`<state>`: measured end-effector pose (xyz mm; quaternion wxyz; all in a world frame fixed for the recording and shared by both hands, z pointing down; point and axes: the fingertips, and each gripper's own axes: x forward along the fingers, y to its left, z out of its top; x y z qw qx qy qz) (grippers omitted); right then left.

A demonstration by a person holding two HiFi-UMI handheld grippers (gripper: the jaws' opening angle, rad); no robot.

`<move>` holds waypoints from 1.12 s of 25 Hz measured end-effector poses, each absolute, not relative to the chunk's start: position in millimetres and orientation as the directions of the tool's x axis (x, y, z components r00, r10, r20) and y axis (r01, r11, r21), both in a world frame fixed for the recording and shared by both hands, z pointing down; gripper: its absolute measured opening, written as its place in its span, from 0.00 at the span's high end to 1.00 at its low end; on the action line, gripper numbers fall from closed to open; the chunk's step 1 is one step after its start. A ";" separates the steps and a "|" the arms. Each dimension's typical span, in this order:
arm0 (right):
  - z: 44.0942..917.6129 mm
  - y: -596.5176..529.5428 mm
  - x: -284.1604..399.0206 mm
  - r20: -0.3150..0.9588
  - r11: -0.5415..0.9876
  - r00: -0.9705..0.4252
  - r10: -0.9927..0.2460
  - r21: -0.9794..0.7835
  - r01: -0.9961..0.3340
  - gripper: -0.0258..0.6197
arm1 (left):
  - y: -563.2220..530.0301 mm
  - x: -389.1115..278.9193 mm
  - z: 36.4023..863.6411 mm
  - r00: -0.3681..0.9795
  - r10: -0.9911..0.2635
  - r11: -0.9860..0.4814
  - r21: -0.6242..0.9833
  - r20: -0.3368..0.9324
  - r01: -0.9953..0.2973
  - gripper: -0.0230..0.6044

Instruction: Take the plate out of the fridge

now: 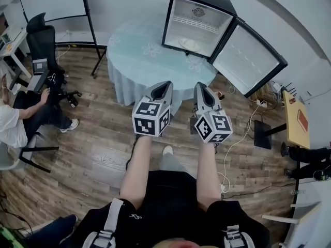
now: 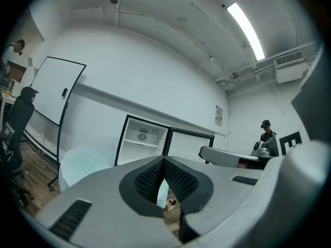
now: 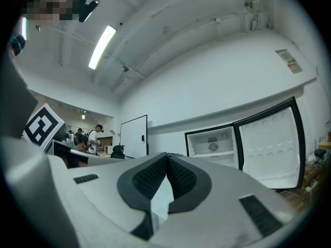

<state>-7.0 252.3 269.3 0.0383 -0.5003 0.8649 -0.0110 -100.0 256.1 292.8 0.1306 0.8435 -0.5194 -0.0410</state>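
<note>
Presently catalogued, outward from the jaws:

1. Left gripper (image 1: 166, 83): jaws closed pad to pad, nothing between them. It was held level, pointing toward the fridge (image 1: 198, 24) and well short of it.
2. Right gripper (image 1: 199, 85): jaws likewise closed and empty. It sat just beside the left gripper, on the side nearer the fridge's door (image 1: 249, 59), and pointed the same way.
3. Fridge: small, black-cased with a white interior. Its door was swung fully open to the right, with the inner face showing.
4. Plate (image 1: 190, 44): pale, lying flat low inside the fridge near the front edge, well apart from both grippers.
5. Table (image 1: 135, 61): round, under a pale blue cloth. It bore the fridge at its far right part.
6. Whiteboard (image 1: 51, 3): on a black stand, well left of the fridge.
7. Chair (image 1: 41, 34): black, left of the fridge beyond the whiteboard's stand.
8. Person (image 1: 14, 119): seated, far left of the fridge.
</note>
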 end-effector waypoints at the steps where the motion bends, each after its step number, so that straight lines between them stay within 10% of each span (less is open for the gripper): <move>1: 268.0 242.0 -2.3 -0.062 0.498 -0.494 -0.867 -0.061 -0.865 0.96 | 246.1 -97.4 292.8 0.457 -0.887 -0.426 0.261 0.069 -0.866 0.96; 28: 337.5 -100.6 122.1 -0.015 0.478 -0.483 -0.876 -0.163 -0.863 0.96 | -91.7 15.5 349.7 0.440 -0.893 -0.399 0.287 0.092 -0.871 0.96</move>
